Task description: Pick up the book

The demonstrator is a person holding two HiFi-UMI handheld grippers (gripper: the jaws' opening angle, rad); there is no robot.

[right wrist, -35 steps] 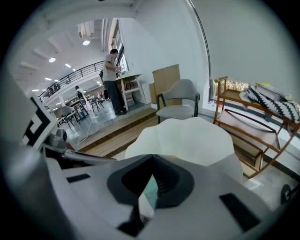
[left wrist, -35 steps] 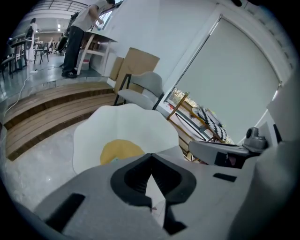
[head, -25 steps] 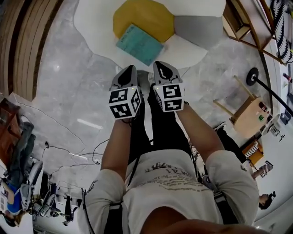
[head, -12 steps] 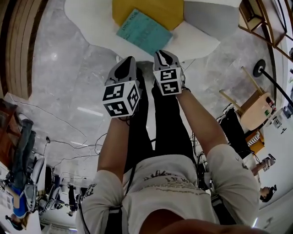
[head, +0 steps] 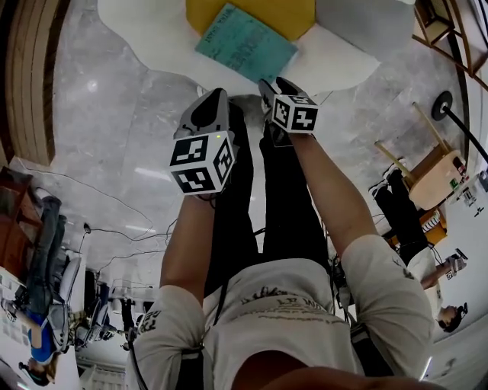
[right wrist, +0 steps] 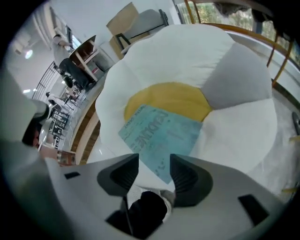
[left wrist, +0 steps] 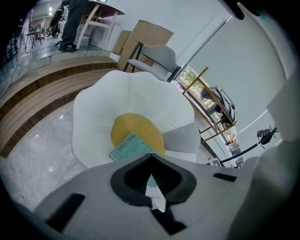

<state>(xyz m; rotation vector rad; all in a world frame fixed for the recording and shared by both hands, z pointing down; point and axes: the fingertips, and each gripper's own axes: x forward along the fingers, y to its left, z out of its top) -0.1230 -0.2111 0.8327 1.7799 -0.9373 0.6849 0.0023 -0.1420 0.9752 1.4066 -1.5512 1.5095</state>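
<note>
The teal book lies flat on a white flower-shaped cushion, partly over its yellow centre. My right gripper hangs just short of the book's near corner. Its jaws have just been opening and stand open, with nothing between them. In the right gripper view the book fills the middle, its near corner showing beyond the gap of the right gripper. My left gripper is beside it to the left, shut and empty. In the left gripper view the book shows just above the left gripper.
A grey petal of the cushion lies right of the book. Wooden steps run along the left and a wooden shelf stands at the top right. A wooden stool, a black stand base and floor cables are nearby.
Both grippers have come down toward the cushion, the right one further. The right gripper has rolled and its jaws have opened. The book has slid toward the top of the head view.
</note>
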